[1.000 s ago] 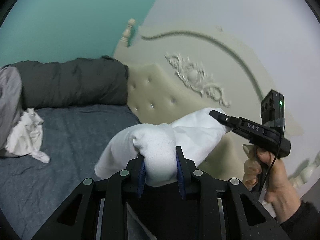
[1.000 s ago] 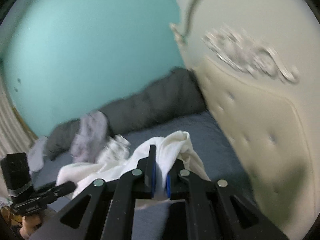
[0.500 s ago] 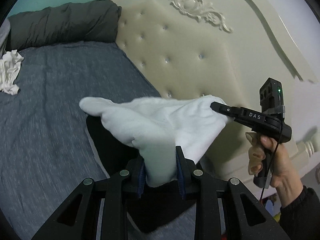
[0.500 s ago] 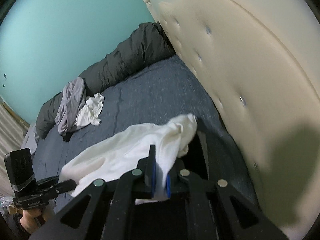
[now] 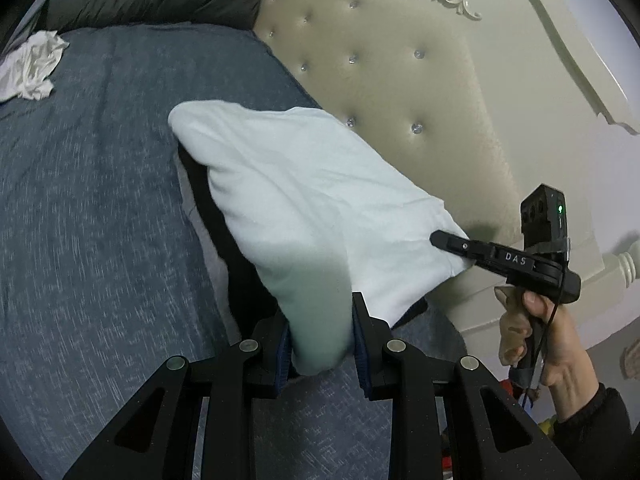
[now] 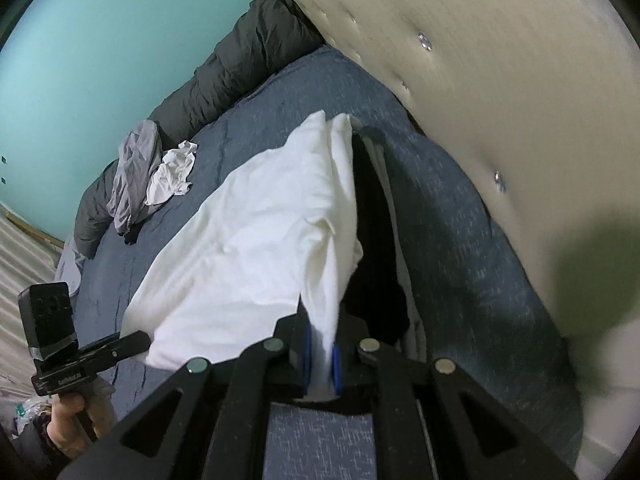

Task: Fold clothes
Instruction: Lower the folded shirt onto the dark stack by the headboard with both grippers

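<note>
White garment (image 5: 320, 200): one corner clenched in left tongs (image 5: 320, 354), another in right tongs (image 6: 320, 364), cloth stretched between and ahead of both, above blue bed (image 5: 100, 220).

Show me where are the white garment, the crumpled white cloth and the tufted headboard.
white garment (image 5: 312, 184), left wrist view, middle of the held fabric.
crumpled white cloth (image 6: 172, 176), right wrist view, its centre.
tufted headboard (image 5: 400, 92), left wrist view, padded panel.

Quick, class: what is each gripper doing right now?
Left gripper: shut on the white garment.
Right gripper: shut on the white garment.
</note>
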The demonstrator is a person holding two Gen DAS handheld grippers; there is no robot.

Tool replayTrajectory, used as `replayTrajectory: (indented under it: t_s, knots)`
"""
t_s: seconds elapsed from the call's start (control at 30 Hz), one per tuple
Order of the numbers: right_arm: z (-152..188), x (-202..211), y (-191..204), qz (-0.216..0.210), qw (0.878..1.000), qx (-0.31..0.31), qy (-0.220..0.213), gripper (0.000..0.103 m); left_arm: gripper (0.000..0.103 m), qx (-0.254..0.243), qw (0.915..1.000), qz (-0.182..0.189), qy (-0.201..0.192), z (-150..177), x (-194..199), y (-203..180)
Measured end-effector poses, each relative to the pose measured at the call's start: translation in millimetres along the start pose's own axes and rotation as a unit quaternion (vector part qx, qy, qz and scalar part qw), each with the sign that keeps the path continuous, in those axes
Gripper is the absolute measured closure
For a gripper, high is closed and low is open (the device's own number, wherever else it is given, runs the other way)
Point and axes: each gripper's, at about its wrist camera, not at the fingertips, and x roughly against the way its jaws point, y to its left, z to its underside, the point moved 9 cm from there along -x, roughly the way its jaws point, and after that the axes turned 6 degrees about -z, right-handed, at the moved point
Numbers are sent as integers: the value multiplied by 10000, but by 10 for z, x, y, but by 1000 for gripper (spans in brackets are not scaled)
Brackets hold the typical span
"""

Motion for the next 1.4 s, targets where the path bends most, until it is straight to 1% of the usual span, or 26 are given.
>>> replayTrajectory:
  t_s: [0.2,0.33,0.43,0.57,0.8,0.93,1.03,1.1,1.2,1.23,1.33,1.4]
  knots:
    - [86,64,-21,-56,10000,-2,-7,96,75,36,10000,59,13,93,-26,46]
    - [138,57,-29,-142,9998,-109,-38,96,75,184,9997,155,44,108,-41,118]
    - [113,135,6,-254,9996,-51,-108,96,75,213,9994,258,19,102,29,115]
    - [112,181,24,-232,9997,-26,-77,96,75,196,9992,347,-34,59,101,76]
    - [175,148,13,-252,9997,-42,10,96,75,394,9983,408,106,115,36,161]
    - [284,80,-73,-215,9996,-189,58,96,75,541,9970,490,267,193,-38,207]
    - [344,59,-111,-257,9993,-267,-21,96,74,584,9964,520,341,238,-68,236]
    - [374,53,-98,-203,9996,-172,-51,95,72,587,9964,510,336,246,-52,248]
    - [401,74,-128,-81,9997,-174,-133,93,72,579,9970,452,260,238,40,265]
    - [400,106,-159,125,9997,-104,-189,89,72,549,9974,410,208,233,86,270]
    - [366,268,-305,498,9976,-181,-450,88,72,427,9988,245,-82,169,282,293]
    - [317,403,-299,507,9960,-168,-714,88,72,381,9986,79,-365,56,415,330]
